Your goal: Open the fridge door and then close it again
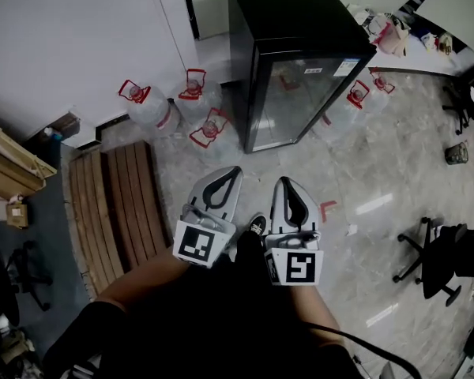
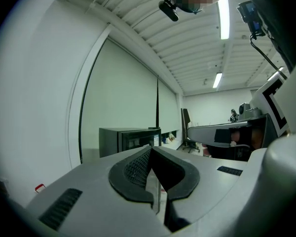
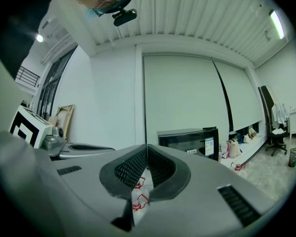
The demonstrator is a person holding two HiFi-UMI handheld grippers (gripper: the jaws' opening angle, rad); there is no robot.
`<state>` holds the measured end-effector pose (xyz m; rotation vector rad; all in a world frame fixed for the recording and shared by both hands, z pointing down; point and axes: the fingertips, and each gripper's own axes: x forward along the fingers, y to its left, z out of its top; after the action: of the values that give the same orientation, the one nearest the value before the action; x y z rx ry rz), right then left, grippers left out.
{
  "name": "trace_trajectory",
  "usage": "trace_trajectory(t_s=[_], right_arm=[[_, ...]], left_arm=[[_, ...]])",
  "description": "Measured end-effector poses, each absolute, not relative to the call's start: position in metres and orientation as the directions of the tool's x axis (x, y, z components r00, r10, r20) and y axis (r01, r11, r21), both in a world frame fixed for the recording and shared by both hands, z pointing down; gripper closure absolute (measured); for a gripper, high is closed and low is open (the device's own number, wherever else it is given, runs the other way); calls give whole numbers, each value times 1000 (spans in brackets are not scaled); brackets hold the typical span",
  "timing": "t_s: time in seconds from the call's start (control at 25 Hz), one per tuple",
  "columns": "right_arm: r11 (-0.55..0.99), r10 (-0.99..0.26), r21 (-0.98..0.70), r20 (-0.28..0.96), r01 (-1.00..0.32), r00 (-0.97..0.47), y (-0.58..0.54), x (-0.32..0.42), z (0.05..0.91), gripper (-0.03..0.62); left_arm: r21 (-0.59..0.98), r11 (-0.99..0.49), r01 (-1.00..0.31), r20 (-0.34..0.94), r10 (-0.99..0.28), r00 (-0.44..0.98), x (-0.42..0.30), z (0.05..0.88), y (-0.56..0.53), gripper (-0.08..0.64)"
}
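Black, with its glass door [image 1: 296, 101] shut, the fridge [image 1: 292, 54] stands on the marble floor well ahead of both grippers. The left gripper [image 1: 234, 170] and right gripper [image 1: 284, 182] are held side by side, each with jaws pressed together on nothing. Only the head view shows the water jugs [image 1: 148, 106] just beside the fridge and the wooden slats [image 1: 114, 204]. The gripper views show window blinds [image 3: 182, 93] behind it.

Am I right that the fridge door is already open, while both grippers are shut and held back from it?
Not quite: the fridge door is closed, as the head view shows. The left gripper and right gripper are indeed shut and held back from it.
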<state>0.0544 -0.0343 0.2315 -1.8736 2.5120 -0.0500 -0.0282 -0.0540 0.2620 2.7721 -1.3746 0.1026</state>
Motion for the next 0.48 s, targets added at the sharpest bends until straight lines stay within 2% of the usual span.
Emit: trace_trajectory(t_s=[0.32,0.48], right_arm=[[359,-932,-46,36,-932,-361,-133,96,255,577],[365,-927,-63,75,-929,-369,-175,105,291,577]], left_arm=[[-23,-548,-836,136,-830,540,21,288,-148,554],[-11,-499,-866,154,-857,492,18,330,-201,554]])
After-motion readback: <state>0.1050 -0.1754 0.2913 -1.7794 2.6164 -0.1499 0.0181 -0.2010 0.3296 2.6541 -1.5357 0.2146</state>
